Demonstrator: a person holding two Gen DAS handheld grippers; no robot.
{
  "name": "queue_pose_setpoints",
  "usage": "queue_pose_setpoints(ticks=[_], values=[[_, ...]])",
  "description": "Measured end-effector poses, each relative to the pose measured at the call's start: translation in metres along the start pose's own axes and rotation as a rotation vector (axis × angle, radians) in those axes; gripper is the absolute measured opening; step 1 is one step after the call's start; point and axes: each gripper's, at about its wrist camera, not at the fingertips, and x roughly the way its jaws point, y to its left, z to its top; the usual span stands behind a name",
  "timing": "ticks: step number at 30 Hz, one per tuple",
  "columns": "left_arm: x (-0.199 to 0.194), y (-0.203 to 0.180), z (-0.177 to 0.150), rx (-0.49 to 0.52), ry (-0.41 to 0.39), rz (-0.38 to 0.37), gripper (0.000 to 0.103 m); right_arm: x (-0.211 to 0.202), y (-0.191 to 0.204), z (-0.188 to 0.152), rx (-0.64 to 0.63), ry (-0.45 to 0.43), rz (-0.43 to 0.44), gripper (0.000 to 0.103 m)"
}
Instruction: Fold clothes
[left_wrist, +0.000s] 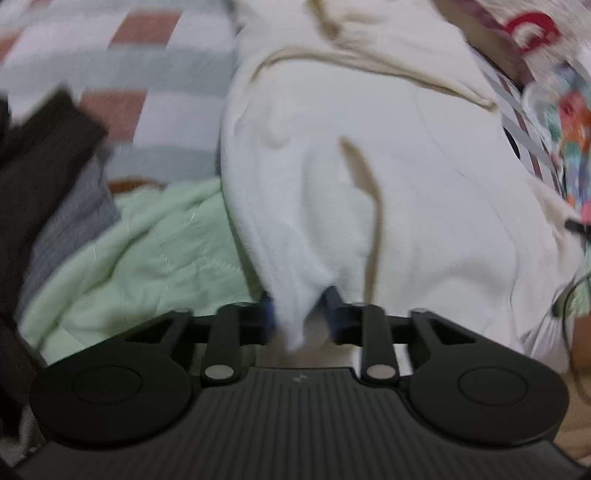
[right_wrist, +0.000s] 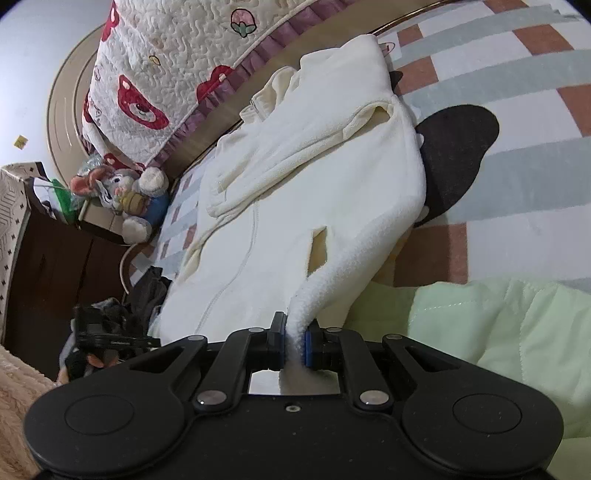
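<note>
Pinching soft cream fleece jacket (right_wrist: 303, 177) hem, right gripper (right_wrist: 295, 341), quilted green blanket (right_wrist: 498, 332)

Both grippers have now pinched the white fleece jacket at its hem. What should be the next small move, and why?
Probably lift both corners together and carry the hem toward the collar. The left gripper and right gripper are each shut on the white fleece jacket, which lies spread on the checked bed cover, partly over a dark garment, with one sleeve already folded across.

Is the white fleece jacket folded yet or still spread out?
Spread, not folded: the white fleece jacket lies open along the bed, front and pocket slit showing, one sleeve across its chest.
</note>
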Motion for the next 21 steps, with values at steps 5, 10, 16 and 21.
queue_pose_setpoints(ticks=[5,10,16,21], values=[[-0.023,-0.005,0.007,-0.011,-0.137,-0.073,0.009,0.001,0.0,0.001,-0.008,-0.031,0.019,0.012],[-0.035,-0.016,0.022,-0.007,-0.274,-0.1,0.009,0.003,0.011,0.014,-0.051,-0.082,0.038,0.011],[-0.039,-0.038,0.041,0.047,-0.373,-0.038,0.008,-0.003,0.026,0.036,-0.088,-0.166,0.054,0.011],[-0.042,-0.045,0.058,0.102,-0.452,0.03,0.008,-0.003,0.027,0.06,-0.076,-0.232,0.028,0.011]])
